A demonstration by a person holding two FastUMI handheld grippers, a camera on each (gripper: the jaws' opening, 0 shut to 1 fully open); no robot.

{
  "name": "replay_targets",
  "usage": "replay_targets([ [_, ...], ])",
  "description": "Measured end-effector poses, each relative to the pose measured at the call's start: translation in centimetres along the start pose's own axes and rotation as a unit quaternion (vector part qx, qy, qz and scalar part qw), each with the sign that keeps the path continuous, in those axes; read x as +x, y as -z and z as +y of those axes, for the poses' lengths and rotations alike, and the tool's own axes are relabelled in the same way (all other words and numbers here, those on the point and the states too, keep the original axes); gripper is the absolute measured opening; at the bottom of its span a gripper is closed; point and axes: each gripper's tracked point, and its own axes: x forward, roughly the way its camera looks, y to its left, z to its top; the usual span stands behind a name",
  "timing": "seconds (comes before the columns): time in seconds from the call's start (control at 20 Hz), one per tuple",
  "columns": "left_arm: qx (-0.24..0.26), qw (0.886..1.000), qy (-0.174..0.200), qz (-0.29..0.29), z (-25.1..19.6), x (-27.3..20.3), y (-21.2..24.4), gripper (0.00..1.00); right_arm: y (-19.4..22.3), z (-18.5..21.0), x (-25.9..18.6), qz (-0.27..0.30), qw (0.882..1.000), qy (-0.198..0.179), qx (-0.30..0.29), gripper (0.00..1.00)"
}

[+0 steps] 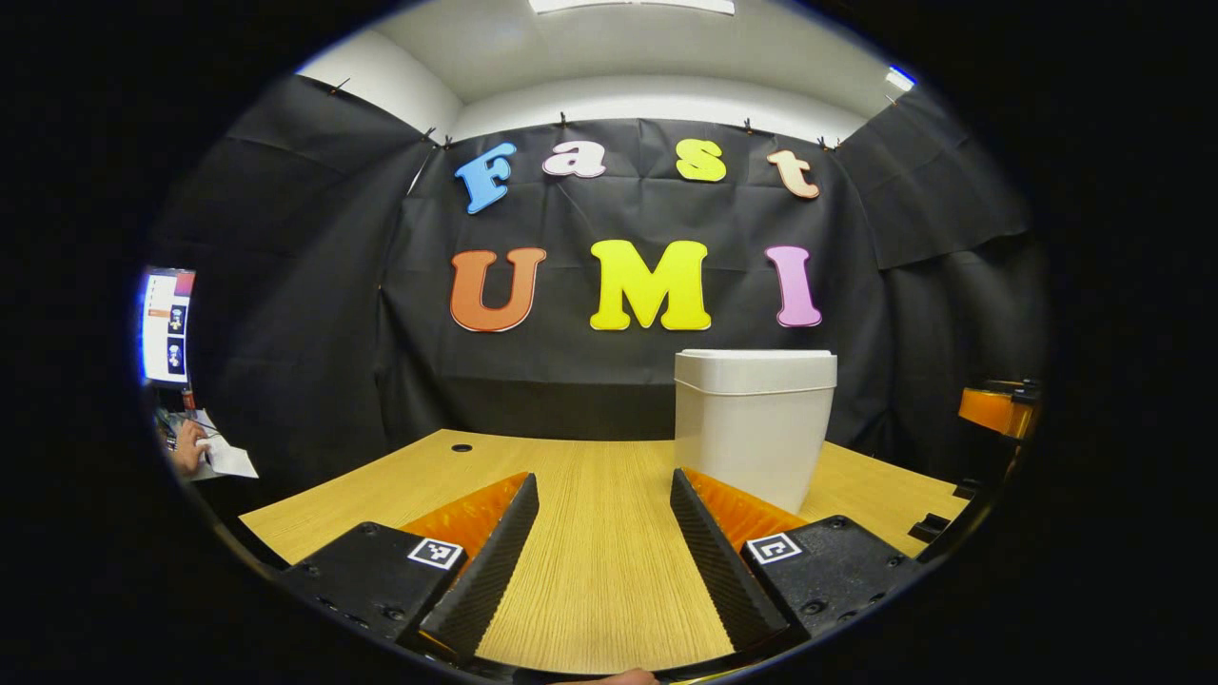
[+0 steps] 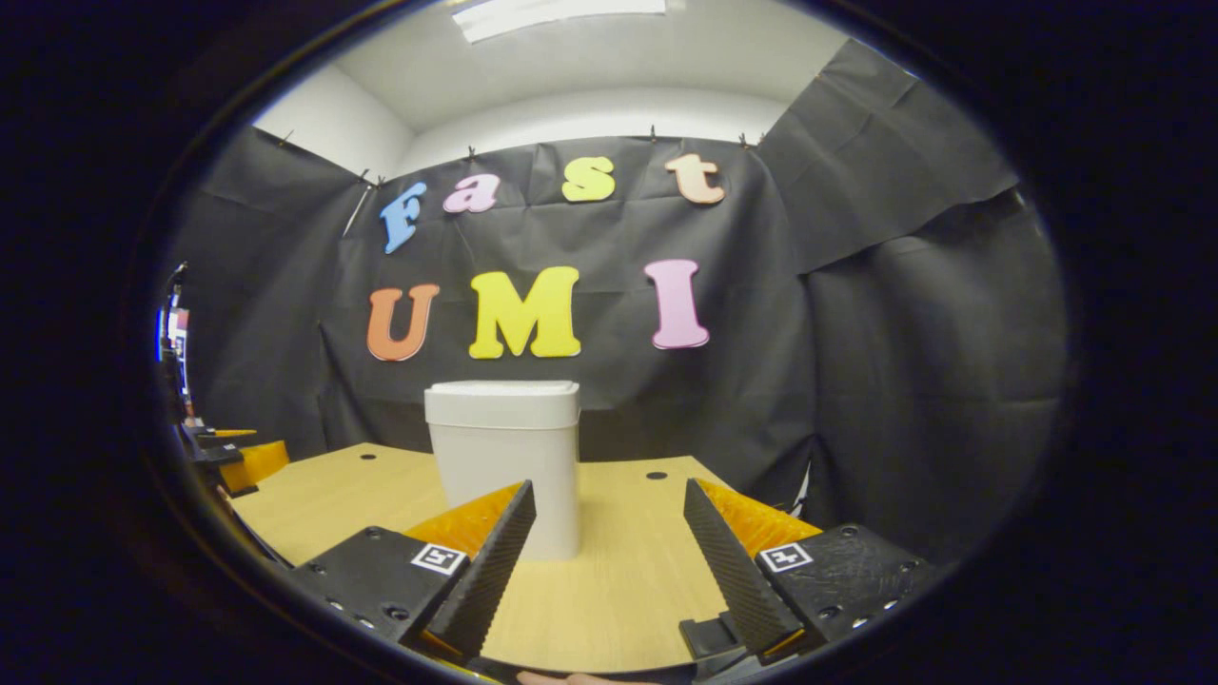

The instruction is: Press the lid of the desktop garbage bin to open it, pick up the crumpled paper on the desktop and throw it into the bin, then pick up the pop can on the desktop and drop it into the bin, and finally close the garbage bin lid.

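A white desktop bin [image 1: 754, 428] stands upright on the wooden table [image 1: 590, 571], lid down, to the right of centre in the left gripper view. My left gripper [image 1: 604, 485] hovers open over bare table, short of the bin and to its left. In the right gripper view the same bin [image 2: 504, 457] stands just behind the left finger of my right gripper [image 2: 609, 495], which is open with nothing between its fingers. The left gripper [image 2: 233, 457] appears at the far left of the right gripper view, and the right gripper [image 1: 994, 409] at the far right of the left gripper view.
Cable holes [image 1: 461, 446] [image 2: 657, 475] sit in the table near its back edge. At the far left, a monitor [image 1: 166, 328] glows and a person's hand [image 1: 188, 447] rests beside papers. The black cloth wall closes the back and sides.
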Motion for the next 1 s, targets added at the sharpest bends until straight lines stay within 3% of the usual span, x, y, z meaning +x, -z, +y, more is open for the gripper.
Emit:
replay_targets([
  [0.5,0.014,1.000,-0.007,0.025,-0.1,0.8,3.3,0.92,3.4,0.4,2.1,0.038,0.998,-0.013,-0.042,0.95],
  [0.65,0.001,0.999,0.008,0.033,-1.6,2.3,5.5,0.93,4.1,0.5,3.4,0.035,0.999,-0.024,-0.024,0.94],
  [0.85,0.010,0.998,-0.014,0.057,-1.2,3.7,7.1,0.93,5.1,-0.5,6.2,0.035,0.999,-0.023,-0.015,0.94],
  [1.0,-0.007,0.999,-0.025,0.041,-1.2,4.6,6.0,0.93,5.8,-0.5,7.8,0.052,0.998,-0.040,0.007,0.94],
])
